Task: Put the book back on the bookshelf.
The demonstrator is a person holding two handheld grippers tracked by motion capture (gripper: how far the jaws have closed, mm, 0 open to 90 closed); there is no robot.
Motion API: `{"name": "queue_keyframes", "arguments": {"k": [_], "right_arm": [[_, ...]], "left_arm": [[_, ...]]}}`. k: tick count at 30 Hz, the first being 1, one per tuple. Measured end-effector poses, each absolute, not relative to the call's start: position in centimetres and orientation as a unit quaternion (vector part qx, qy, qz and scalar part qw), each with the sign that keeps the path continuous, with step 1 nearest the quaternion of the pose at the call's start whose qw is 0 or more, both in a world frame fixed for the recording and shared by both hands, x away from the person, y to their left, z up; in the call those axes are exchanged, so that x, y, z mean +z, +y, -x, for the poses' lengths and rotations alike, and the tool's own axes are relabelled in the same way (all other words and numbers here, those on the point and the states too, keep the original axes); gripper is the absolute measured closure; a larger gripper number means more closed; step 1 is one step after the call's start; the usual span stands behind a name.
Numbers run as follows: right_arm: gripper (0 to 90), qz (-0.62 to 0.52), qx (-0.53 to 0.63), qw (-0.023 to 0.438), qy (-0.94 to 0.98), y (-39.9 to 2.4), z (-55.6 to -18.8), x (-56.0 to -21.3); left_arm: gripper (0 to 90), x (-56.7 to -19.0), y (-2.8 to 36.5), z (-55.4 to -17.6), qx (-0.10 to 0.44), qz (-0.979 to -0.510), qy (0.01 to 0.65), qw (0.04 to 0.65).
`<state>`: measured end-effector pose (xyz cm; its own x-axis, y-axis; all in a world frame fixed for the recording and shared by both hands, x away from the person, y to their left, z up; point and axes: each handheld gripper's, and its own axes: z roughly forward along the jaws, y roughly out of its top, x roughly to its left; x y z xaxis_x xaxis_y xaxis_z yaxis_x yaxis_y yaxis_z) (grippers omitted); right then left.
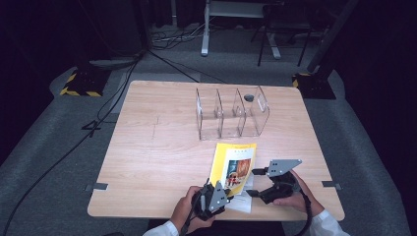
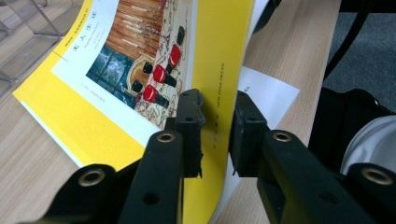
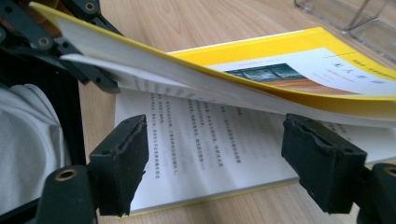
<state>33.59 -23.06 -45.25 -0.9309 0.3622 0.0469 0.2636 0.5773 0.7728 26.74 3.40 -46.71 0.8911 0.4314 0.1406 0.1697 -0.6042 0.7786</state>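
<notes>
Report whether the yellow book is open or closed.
Partly open: the left tongs pinch the book and lift its cover, baring a printed page.

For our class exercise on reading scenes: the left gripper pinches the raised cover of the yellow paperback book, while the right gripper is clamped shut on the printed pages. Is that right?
Not quite. The right gripper is not clamped: the right gripper view shows its jaws standing wide apart over the printed pages. The left gripper does pinch the raised cover of the yellow paperback book.

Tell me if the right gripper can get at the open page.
Probably yes. The left gripper holds the yellow cover lifted, so the printed page lies bare right before the right gripper, whose jaws stand open.
</notes>
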Motion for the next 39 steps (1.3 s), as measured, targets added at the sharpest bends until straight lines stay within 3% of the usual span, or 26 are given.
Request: {"name": "queue_keyframes", "arguments": {"k": [7,13,26,32,39], "right_arm": [[23.1,-0.166,0.453,0.091,0.871,-24.2,-33.1,-43.6],[23.3,-0.106,0.472,0.123,0.867,-22.5,-32.5,-42.4],[26.3,-0.024,0.407,0.13,0.904,-18.1,-33.6,-44.3],[42.0,-0.048,0.353,0.186,0.916,-18.2,-34.8,-46.1],[65.5,-0.065,0.394,0.189,0.897,-20.5,-35.8,-47.1]], "left_arm": [[80.9,-46.4,5.3,-27.2,0.154,-0.892,0.153,0.396],[81.4,-46.3,7.0,-27.7,0.137,-0.898,0.145,0.391],[81.3,-46.1,9.9,-28.7,0.117,-0.904,0.137,0.387],[80.8,-46.0,11.8,-29.1,0.116,-0.905,0.143,0.384],[78.4,-45.8,14.6,-30.1,0.118,-0.897,0.171,0.39]]}}
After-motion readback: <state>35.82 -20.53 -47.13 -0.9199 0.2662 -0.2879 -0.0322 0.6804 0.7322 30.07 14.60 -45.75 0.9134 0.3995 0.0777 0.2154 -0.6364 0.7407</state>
